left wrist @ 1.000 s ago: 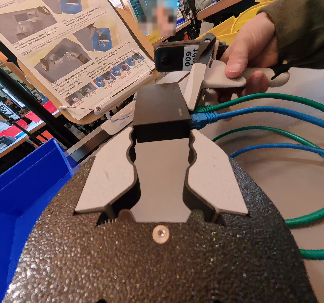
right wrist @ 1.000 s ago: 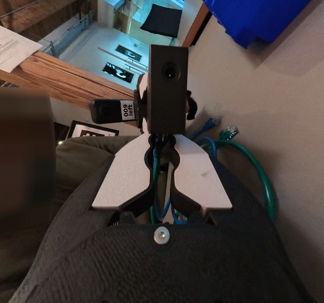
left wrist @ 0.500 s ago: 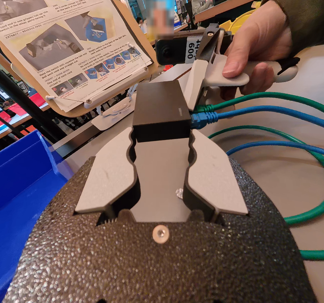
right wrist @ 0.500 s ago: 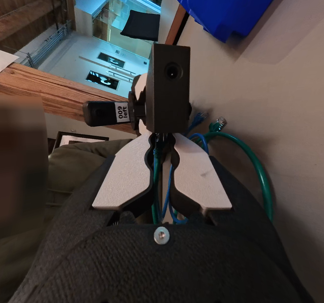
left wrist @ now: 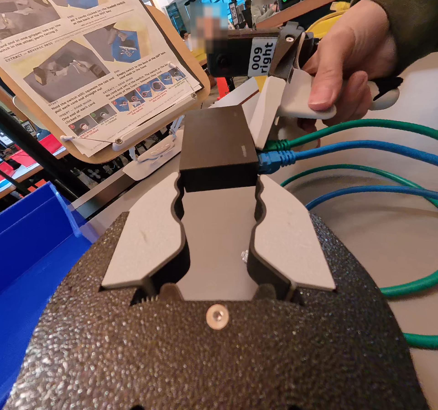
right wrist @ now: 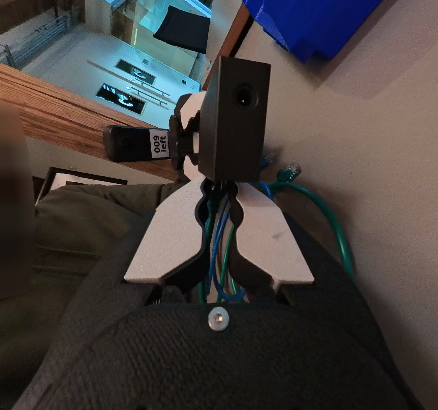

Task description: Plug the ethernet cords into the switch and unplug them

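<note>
Switch (left wrist: 216, 147), rigid and light, sits clamped between left gripper (left wrist: 218, 185) jaws at 12 o'clock. Right gripper (right wrist: 219, 185) pinches green plug (left wrist: 276, 143) at 2 o'clock; hold its stiff body, not soft cord.

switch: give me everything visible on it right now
The switch is a matte black rectangular box, plastic-looking, held off the table between the left gripper jaws, which clamp its near end. A green cord and a blue cord are plugged into its right side. The right gripper closes on the green plug there. The end face in the right wrist view shows one round socket.
</note>
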